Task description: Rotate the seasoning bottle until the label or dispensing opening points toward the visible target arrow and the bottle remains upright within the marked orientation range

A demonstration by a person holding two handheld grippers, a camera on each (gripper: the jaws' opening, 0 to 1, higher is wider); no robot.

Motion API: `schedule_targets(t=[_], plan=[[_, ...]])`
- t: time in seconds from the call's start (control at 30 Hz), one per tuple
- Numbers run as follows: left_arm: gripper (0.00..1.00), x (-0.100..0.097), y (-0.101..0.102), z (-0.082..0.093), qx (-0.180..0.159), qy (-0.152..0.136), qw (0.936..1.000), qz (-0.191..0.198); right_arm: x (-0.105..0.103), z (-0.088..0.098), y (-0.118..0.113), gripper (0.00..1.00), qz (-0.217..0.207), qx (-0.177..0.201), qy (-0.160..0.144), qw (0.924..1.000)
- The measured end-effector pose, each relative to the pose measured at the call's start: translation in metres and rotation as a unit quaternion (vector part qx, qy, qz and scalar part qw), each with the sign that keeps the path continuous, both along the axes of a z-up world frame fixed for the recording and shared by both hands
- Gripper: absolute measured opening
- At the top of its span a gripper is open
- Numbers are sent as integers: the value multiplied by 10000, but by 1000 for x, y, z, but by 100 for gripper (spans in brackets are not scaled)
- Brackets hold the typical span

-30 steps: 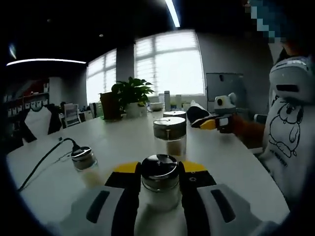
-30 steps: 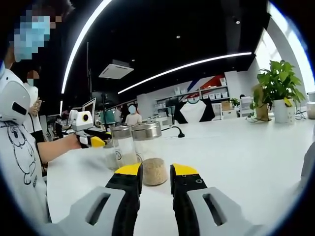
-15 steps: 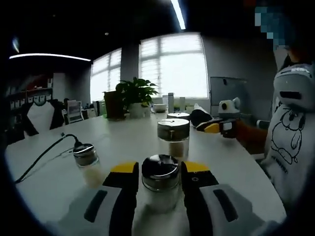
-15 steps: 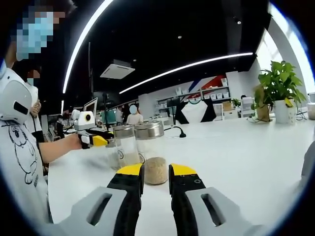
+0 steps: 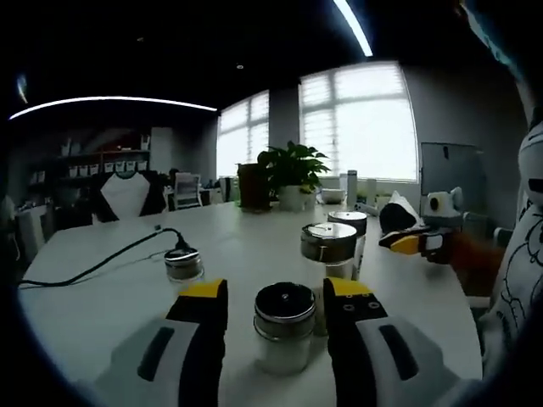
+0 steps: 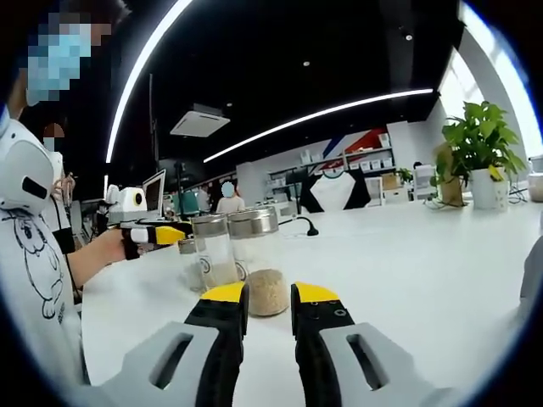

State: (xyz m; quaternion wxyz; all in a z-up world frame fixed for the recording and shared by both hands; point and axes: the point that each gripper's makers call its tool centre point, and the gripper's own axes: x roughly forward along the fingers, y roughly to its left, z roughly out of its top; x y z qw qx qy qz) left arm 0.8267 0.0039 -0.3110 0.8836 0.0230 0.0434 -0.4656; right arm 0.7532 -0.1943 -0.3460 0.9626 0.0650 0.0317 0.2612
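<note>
Left gripper view first, going left to right: a black cable [image 5: 93, 267] snakes over the white table [image 5: 85, 314] to a small glass jar with a silver lid [image 5: 183, 263], then comes the left gripper [image 5: 276, 292] with its black, yellow-tipped jaws spread apart on either side of a short glass seasoning bottle with a shiny metal cap [image 5: 284, 326], which stands upright with a clear gap to each jaw, so it isn't clamped. Just behind it sits a taller glass jar with a steel lid [image 5: 329, 250], another lidded jar [image 5: 347, 227] behind that, a green potted plant [image 5: 293, 174] further back, and the right gripper [image 5: 416, 242] off to the right. Right gripper view: a person's hand [image 6: 106, 246] holds the left gripper [image 6: 157, 235] near two jars, and the right gripper [image 6: 267, 295] has its jaws only slightly apart, empty, with a jar of beige grains [image 6: 259, 263] beyond them.
</note>
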Motion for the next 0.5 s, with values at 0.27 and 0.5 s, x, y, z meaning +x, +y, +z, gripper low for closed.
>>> schedule_targets(t=[0.27,0.5], plan=[[47,3,-3,-7,209,-98,9996,135,1,0,2,18,28,-5,-4,10000],[46,8,-3,-7,96,-20,9997,237,3,0,1,18,40,-6,11,10000]])
